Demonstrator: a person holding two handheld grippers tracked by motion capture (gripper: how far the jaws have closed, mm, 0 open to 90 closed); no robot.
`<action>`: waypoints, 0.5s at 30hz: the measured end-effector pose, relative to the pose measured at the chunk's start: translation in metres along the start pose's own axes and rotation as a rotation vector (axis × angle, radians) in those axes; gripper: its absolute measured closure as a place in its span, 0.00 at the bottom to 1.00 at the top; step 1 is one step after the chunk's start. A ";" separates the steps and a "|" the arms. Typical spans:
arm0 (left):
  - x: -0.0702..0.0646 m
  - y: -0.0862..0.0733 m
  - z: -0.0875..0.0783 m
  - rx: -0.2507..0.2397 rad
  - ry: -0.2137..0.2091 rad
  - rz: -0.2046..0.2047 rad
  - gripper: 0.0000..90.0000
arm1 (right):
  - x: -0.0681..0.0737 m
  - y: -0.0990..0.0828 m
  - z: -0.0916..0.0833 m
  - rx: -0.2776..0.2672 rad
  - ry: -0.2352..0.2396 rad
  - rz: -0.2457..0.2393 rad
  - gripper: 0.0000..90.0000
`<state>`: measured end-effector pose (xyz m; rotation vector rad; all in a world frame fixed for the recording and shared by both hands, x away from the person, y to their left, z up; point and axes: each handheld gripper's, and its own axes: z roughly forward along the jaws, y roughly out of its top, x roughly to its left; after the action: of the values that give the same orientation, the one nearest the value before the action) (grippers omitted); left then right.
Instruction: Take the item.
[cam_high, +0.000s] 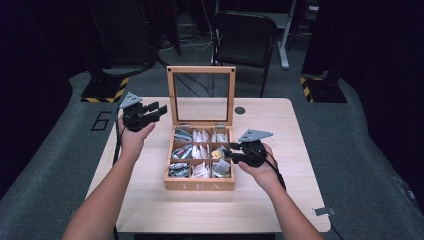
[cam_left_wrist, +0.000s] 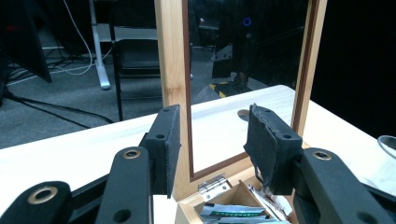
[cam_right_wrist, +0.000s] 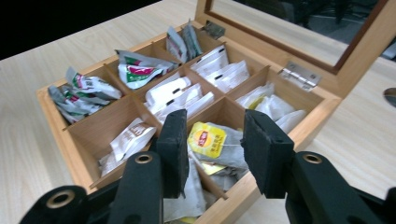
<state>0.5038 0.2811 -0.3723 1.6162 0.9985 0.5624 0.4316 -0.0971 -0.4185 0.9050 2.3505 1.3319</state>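
Note:
A wooden tea box (cam_high: 200, 185) stands in the middle of the table, its glass lid (cam_high: 201, 95) upright and open. Its compartments hold several tea bags. My left gripper (cam_high: 161, 111) is held up at the lid's left edge. In the left gripper view its jaws (cam_left_wrist: 212, 116) are open, with the lid's wooden side post (cam_left_wrist: 172, 56) just beyond the left jaw and nothing pressed between the pads. My right gripper (cam_high: 226, 153) hovers over the box's right side. Its jaws (cam_right_wrist: 215, 121) are open above a yellow tea bag (cam_right_wrist: 208, 140) in a near compartment.
A black chair (cam_high: 245, 35) stands behind the table. A small dark round disc (cam_high: 240, 110) sits on the tabletop right of the lid, and a metal clip (cam_high: 322, 211) lies at the front right corner. Bare wood (cam_high: 280, 150) surrounds the box.

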 end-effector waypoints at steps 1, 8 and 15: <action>0.000 0.000 0.000 0.000 0.000 0.000 0.61 | 0.001 -0.001 0.001 -0.001 0.006 0.002 0.69; 0.000 0.000 0.000 -0.001 0.003 -0.006 0.60 | 0.005 -0.008 0.005 0.018 0.037 0.009 0.72; 0.000 0.000 -0.001 -0.001 0.006 -0.009 0.60 | 0.007 -0.015 0.006 0.028 0.057 0.008 0.72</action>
<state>0.5034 0.2818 -0.3720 1.6094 1.0094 0.5622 0.4237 -0.0943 -0.4340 0.8970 2.4170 1.3479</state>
